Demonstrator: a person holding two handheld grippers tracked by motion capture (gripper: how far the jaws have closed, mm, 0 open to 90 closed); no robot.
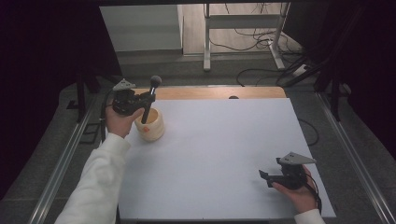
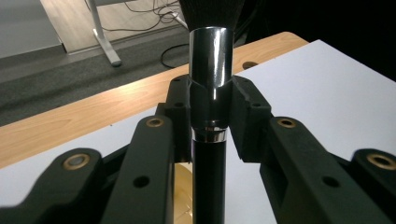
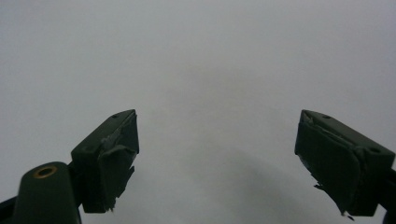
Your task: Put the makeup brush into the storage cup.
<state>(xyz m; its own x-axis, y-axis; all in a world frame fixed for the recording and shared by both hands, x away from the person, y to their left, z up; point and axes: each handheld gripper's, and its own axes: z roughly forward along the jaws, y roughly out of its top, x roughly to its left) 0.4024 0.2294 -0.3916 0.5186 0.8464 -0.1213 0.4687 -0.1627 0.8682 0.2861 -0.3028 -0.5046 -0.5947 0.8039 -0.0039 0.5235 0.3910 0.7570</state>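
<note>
Brush poised over the pot, other hand waiting.
The left hand-held gripper (image 1: 140, 100) clamps the black, chrome-collared makeup brush (image 1: 149, 99) upright, its handle dipping into the cream round pot (image 1: 150, 126) just below; the right hand-held gripper (image 1: 268, 177) rests wide open and empty on the white worktop (image 1: 224, 149), well apart.

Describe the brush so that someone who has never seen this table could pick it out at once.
Start at the white table and go to its far left corner, where a cream cup stands. The brush rises upright from that cup, clamped by the left gripper. It is the one thin black stick with a shiny metal collar and a dark fluffy head.
</note>
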